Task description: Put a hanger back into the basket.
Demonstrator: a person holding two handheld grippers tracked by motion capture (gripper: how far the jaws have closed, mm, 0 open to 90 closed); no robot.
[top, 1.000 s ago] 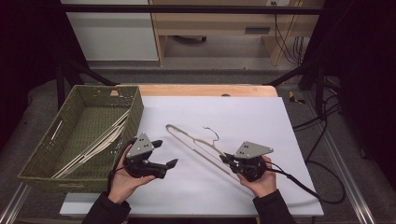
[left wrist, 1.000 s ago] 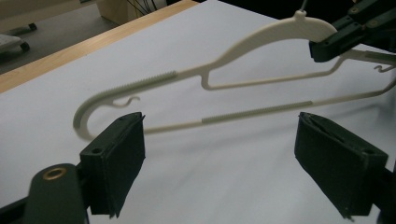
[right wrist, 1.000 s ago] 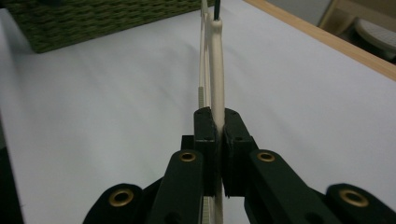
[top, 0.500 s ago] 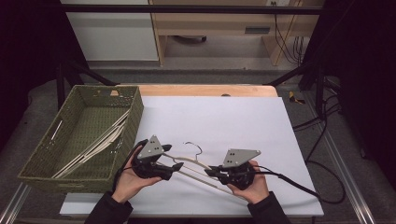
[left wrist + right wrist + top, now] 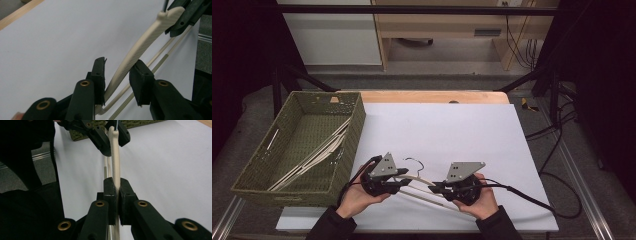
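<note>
Left tongs (image 5: 403, 178): held in the person's left hand (image 5: 357, 197) over the near edge of the white counter (image 5: 462, 130). The jaws have just been closing and stand part open around one arm of the cream hanger (image 5: 424, 184). In the left gripper view the hanger (image 5: 140, 47) arm passes between the jaws, close against the right-hand one, with a clear gap to the other; whether a pad presses on it cannot be told.

Right tongs (image 5: 437, 187): held in the right hand (image 5: 482, 200), jaws closed firmly on the hanger. In the right gripper view the tongs (image 5: 117, 192) clamp the hanger (image 5: 115, 157) arm from both sides, and the left tongs (image 5: 107, 135) show farther off at the top.

Hanger position: between the two tongs, just above the counter surface, its dark wire hook (image 5: 414, 162) pointing away from the person.

Green woven basket (image 5: 352, 125): at the left of the counter, well apart from the hanger, holding further pale hangers (image 5: 312, 157)
</note>
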